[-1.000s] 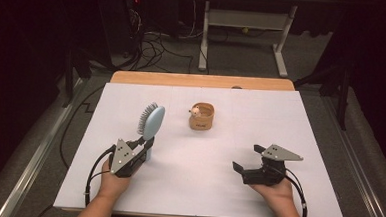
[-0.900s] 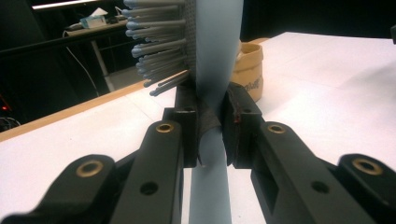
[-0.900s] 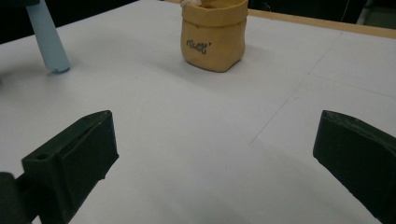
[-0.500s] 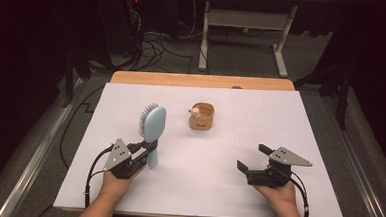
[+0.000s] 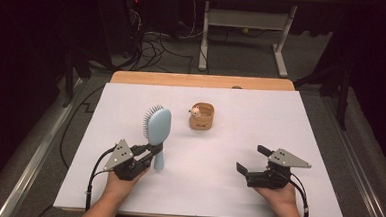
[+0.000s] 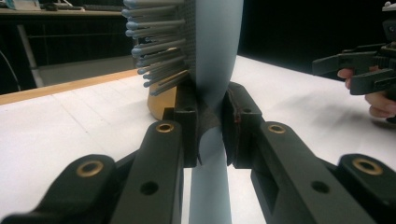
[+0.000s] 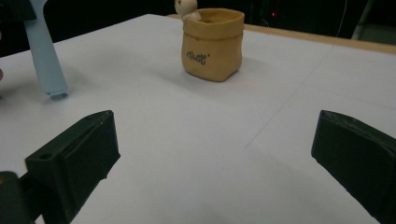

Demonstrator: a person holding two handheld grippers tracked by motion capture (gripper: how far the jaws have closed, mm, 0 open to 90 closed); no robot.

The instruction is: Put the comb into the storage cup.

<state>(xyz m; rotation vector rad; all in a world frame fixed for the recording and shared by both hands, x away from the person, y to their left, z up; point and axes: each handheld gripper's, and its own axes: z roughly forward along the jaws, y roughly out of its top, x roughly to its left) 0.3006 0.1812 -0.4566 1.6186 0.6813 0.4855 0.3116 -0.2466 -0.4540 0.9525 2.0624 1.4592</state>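
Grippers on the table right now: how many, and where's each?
2. The left gripper is near the table's front left, shut on the blue hairbrush, held upright. The right gripper is at the front right, open and empty.

Even overhead light falls on the white tabletop [image 5: 280, 118], which reads bright and slightly washed out, while the room behind sinks into near black. Shadows are soft and short. In the left gripper view the near tongs and brush [image 6: 212, 60] look slightly soft; the high view is mildly grainy.
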